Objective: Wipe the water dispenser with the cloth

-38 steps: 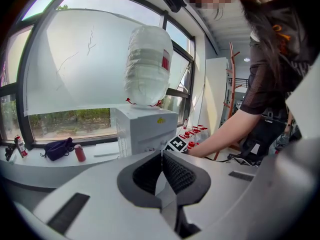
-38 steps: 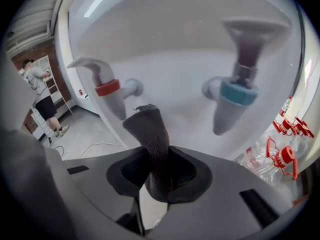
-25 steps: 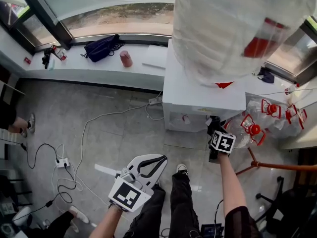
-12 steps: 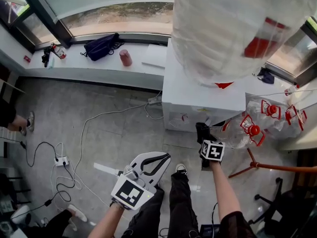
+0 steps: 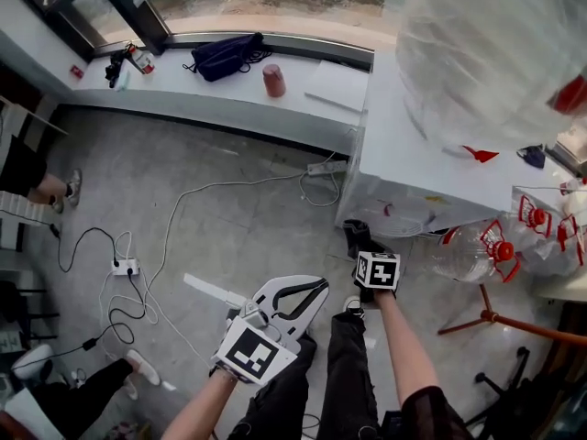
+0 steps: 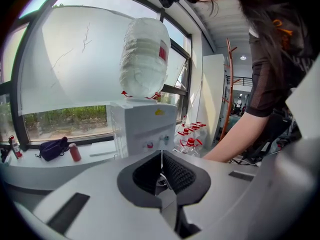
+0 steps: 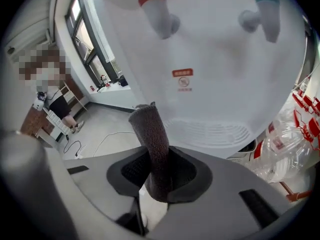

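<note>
1. Status. We hold the cloth (image 7: 152, 144) in the right gripper (image 5: 365, 253): jaws clamped on its lower part, w/ a dark rolled length standing up past the tips. The left gripper (image 6: 161, 166) has its jaws together, pads meeting, nothing btwn them. We carry it low over the floor, well apart from the water dispenser (image 5: 413, 168), i.e. idle.

2. Pos. of work. The cloth sits in front of the dispenser's front panel (image 7: 225, 74), below the red tap (image 7: 159, 11) and the teal tap (image 7: 265, 14), above the drip grille (image 7: 210, 131). The cloth tip is near the panel; no view confirms contact. A large water bottle (image 5: 495, 53) stands neck-down on top of the unit. Empty bottles (image 5: 477, 255) lie just beside it on our right.

3. Step in hand. We judge this to be the front-panel wipe, at or just ahead of contact. Top and sides are prob. yet to do.

4. Next move. Req'd: lay the free cloth length flat on the panel w/ light pressure, then sweep across. Keep the grip firm, as the cloth is held by one end only and may drag out. Keep clear of both taps, since a knocked lever could release water. The left gripper has no job here unless the unit needs steadying
</note>
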`<move>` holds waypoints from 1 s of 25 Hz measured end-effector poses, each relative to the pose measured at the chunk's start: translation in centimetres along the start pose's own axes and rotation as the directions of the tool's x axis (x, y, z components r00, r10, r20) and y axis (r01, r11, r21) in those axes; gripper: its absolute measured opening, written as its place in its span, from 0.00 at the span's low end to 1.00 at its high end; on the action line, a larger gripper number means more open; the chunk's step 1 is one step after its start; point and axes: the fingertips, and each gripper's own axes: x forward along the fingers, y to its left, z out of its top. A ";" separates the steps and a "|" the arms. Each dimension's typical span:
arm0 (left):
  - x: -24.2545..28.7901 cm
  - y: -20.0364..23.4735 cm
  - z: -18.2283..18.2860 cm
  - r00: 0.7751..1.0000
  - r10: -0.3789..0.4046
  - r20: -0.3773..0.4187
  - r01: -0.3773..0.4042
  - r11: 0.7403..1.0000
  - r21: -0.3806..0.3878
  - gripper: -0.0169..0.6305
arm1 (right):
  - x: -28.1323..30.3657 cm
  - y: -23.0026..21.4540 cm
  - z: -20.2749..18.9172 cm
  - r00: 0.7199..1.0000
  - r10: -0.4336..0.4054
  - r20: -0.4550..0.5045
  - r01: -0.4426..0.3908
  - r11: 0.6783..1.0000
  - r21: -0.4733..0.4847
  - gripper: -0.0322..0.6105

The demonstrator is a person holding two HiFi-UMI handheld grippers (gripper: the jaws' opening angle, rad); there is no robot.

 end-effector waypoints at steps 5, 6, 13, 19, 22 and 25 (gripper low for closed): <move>0.1 1.1 -3.8 1.000 0.024 -0.017 -0.025 1.000 -0.009 0.05 | 4.1 2.5 -0.5 0.999 0.033 -0.015 -0.033 0.997 -0.068 0.21; 0.2 1.1 -4.4 0.999 0.027 -0.021 -0.027 1.000 -0.014 0.05 | 4.7 2.6 -0.6 0.999 0.036 -0.017 -0.037 0.996 -0.081 0.21; 1.9 0.8 -6.9 0.999 0.010 -0.031 -0.011 0.999 -0.031 0.05 | 5.8 -2.1 -0.8 1.000 -0.022 -0.021 0.020 0.998 -0.064 0.21; 4.6 -0.1 -5.5 0.999 -0.049 -0.020 0.049 0.999 -0.013 0.05 | 2.8 -8.5 -2.9 0.993 -0.102 -0.066 0.094 0.990 -0.108 0.21; 6.2 -0.7 -4.5 0.997 -0.075 -0.010 0.075 0.997 0.001 0.05 | 1.3 -12.2 -3.0 0.986 -0.153 -0.073 0.144 0.984 -0.107 0.21; 7.2 -1.2 -3.8 0.996 -0.094 -0.007 0.094 0.995 0.015 0.05 | 0.1 -15.2 -2.9 0.979 -0.192 -0.071 0.183 0.976 -0.117 0.21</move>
